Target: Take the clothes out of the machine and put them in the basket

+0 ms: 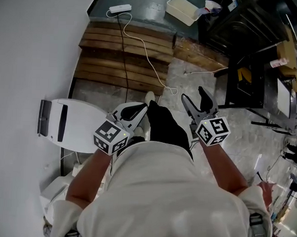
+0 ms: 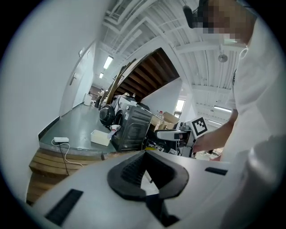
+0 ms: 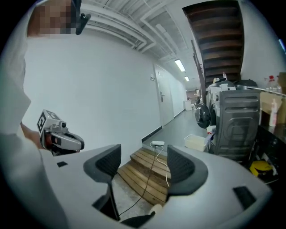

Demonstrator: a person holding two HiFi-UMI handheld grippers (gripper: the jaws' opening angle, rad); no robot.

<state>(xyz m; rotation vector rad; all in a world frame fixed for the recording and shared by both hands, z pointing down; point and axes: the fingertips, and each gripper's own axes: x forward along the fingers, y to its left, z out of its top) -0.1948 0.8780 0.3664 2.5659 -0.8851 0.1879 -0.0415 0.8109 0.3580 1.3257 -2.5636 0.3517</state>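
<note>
A pale marbled floor point(image 1: 265, 145) lies under the left gripper point(image 1: 139, 109) and right gripper point(image 1: 194, 94). Straight ahead of them, slatted wooden steps point(image 1: 122, 55) rise to a dark grey-green floor point(image 1: 148, 5). Up there a white power strip point(image 1: 119, 9) lies ahead of the left gripper, its white cable point(image 3: 166, 176) trailing down the steps. Ahead of the right gripper, a white plastic tub point(image 1: 181, 10) sits just beside a black cabinet point(image 1: 241, 26).

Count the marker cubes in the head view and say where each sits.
2. One marker cube sits at the back of the left claw, left of centre; the other at the back of the right claw, right of centre. None seems hidden.
</note>
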